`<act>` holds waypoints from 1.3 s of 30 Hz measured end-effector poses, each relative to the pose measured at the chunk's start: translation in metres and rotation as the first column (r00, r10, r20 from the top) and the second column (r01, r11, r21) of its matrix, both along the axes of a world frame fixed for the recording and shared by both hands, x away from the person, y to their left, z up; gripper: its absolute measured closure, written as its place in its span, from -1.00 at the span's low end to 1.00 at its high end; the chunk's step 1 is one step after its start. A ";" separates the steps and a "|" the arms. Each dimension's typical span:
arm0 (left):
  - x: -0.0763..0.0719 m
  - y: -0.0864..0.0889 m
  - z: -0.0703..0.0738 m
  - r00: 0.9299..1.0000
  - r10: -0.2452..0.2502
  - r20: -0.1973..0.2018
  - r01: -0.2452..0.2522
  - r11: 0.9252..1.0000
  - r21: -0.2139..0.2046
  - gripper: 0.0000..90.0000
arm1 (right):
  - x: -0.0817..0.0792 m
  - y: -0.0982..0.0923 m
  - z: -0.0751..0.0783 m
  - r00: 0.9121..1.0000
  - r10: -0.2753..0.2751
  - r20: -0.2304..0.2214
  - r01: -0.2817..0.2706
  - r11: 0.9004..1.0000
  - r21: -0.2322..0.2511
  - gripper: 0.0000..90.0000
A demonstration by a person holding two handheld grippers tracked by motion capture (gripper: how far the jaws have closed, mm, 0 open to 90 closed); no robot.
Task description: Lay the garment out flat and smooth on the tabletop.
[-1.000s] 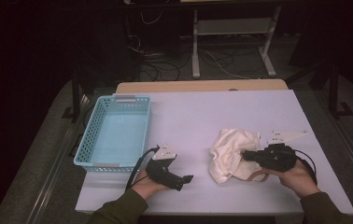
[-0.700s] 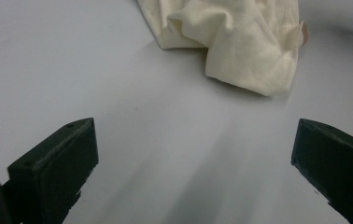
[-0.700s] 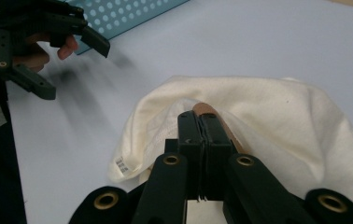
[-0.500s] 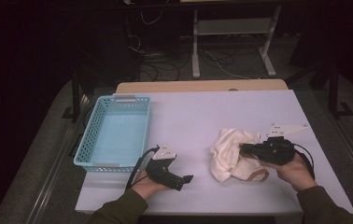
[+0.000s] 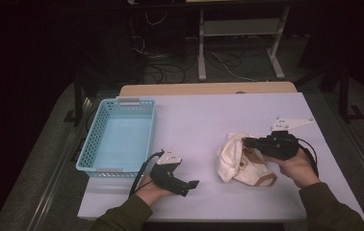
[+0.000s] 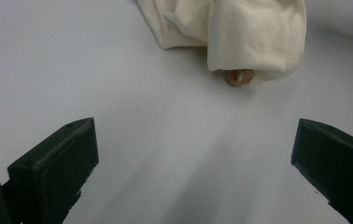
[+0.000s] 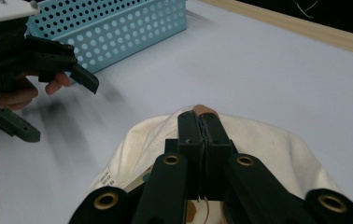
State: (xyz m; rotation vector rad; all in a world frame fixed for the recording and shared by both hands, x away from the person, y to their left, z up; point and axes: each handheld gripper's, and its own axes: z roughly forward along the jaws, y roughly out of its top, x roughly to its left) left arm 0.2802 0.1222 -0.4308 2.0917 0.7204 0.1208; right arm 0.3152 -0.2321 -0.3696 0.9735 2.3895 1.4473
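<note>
1. The right gripper (image 7: 201,128) has its jaws clenched on a fold of the cream garment (image 5: 240,163), which lies bunched on the table (image 5: 209,115), well right of the blue basket (image 5: 117,137).
2. The left gripper (image 5: 192,185), jaws spread and empty, rests between basket and garment.
3. A tan part under the garment is mostly hidden.

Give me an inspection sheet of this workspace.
Surface: pale table, wooden strip along the far edge.
Job's things: cream garment with tan trim, bunched right of centre; blue perforated basket at left, nothing in it.
Clutter: nothing seen.
Grippers: right gripper shut on the garment's cloth; left gripper open, jaws wide, nothing between them.
Cables: black cable trailing from the left gripper.
Surroundings: dark room, metal stand legs and floor cables beyond.
</note>
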 end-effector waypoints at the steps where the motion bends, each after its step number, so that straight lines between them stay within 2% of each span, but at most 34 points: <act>1: 0.000 0.000 0.000 1.000 -0.001 0.000 0.001 1.000 -0.001 -1.00 | 0.001 0.001 0.001 1.000 0.001 0.005 -0.001 1.000 0.000 0.93; 12: 0.000 0.000 -0.001 1.000 -0.001 -0.004 0.001 1.000 -0.005 -1.00 | 0.019 0.015 0.007 1.000 -0.004 0.021 0.004 1.000 0.001 0.93; 23: 0.000 0.001 -0.001 1.000 0.000 -0.010 0.000 1.000 -0.007 -1.00 | 0.039 0.044 0.011 0.999 0.014 0.032 -0.014 1.000 -0.010 0.93; 33: 0.001 0.002 -0.001 1.000 0.002 -0.009 -0.002 1.000 -0.014 -1.00 | 0.060 0.072 0.008 0.999 0.032 0.014 -0.031 0.999 -0.025 0.93; 39: 0.001 0.002 0.000 1.000 0.007 -0.010 -0.007 1.000 -0.020 -1.00 | 0.075 0.090 0.002 0.999 0.042 -0.007 -0.043 0.997 -0.059 0.93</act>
